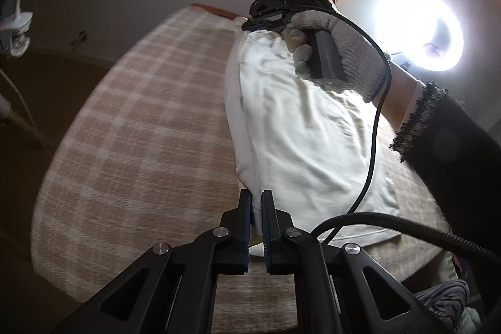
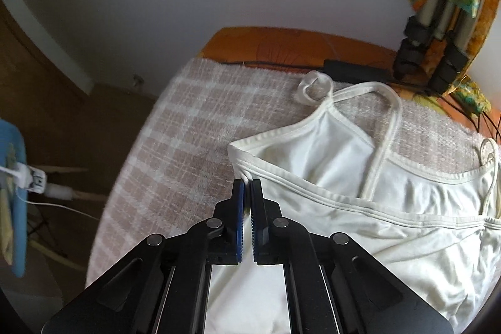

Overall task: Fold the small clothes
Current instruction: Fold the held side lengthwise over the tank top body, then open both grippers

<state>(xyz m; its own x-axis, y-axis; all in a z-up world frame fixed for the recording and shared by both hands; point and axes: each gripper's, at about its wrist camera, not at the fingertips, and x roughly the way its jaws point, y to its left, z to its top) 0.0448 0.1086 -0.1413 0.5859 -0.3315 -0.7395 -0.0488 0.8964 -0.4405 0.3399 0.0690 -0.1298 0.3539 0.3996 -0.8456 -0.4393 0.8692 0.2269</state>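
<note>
A white camisole top (image 1: 288, 127) with thin straps lies on a pink-and-white checked cloth (image 1: 141, 121) that covers the table. My left gripper (image 1: 256, 202) is shut on the hem edge of the top at its near corner. My right gripper (image 2: 247, 188) is shut on the top's upper side edge (image 2: 313, 152), near the armhole; it also shows in the left wrist view (image 1: 250, 25), held by a gloved hand at the far end of the garment. The straps (image 2: 388, 115) lie loose on the cloth.
A bright ring lamp (image 1: 419, 24) stands right of the table. A tripod's legs (image 2: 429, 52) and black cables rest on the orange table edge (image 2: 281, 43) behind the cloth. A black cable (image 1: 375, 146) hangs over the garment. The floor lies to the left.
</note>
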